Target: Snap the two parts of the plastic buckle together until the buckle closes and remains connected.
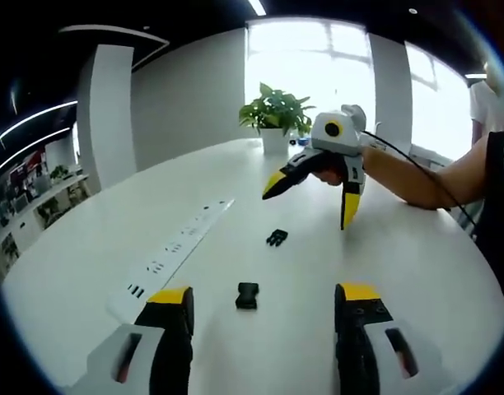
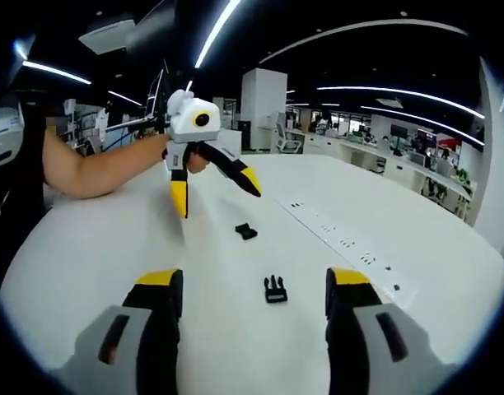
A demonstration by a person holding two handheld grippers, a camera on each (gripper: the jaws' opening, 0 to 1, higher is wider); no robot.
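Two black buckle parts lie apart on the white table point(image 1: 417, 271). The boxy socket part point(image 1: 247, 295) rests just ahead of my left gripper point(image 1: 264, 296), between its open jaws. Farther out lies the pronged part point(image 1: 276, 238). Beyond it the right gripper point(image 1: 310, 210) hovers above the table, open and holding nothing. In the right gripper view the pronged part point(image 2: 274, 289) sits between the open jaws of my right gripper point(image 2: 254, 280). The socket part point(image 2: 246, 231) lies beyond it, under the open left gripper point(image 2: 217, 202).
A long white power strip point(image 1: 174, 255) runs along the table beside the parts, also seen as the power strip point(image 2: 343, 239). A potted plant point(image 1: 275, 111) stands at the table's far edge. A person's forearm point(image 1: 417, 177) holds the right gripper. Office desks fill the background.
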